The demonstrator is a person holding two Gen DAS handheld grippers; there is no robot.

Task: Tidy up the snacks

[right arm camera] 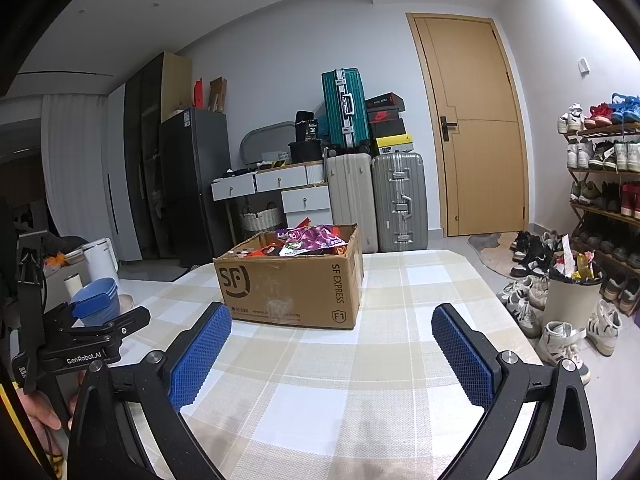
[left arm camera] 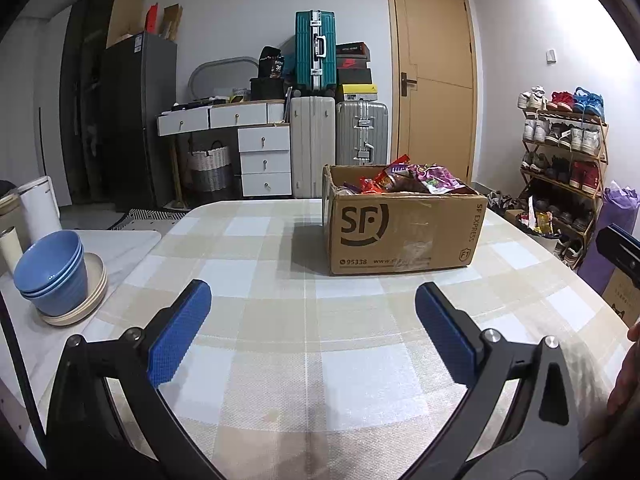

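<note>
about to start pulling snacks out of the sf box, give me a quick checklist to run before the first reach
1. Left gripper open and holding nothing: ok.
2. Right gripper open and holding nothing: ok.
3. Cardboard box upright on the table, top open: ok.
4. Snack packets reachable from above, piled past the rim: ok.
5. Bare tablecloth between the grippers and the box: ok.
6. Blue bowls stacked at the table's left side, apart from the box: ok.

Black gripper frames, silver screws, blue textured pads, white "GenRobot.AI" lettering
</note>
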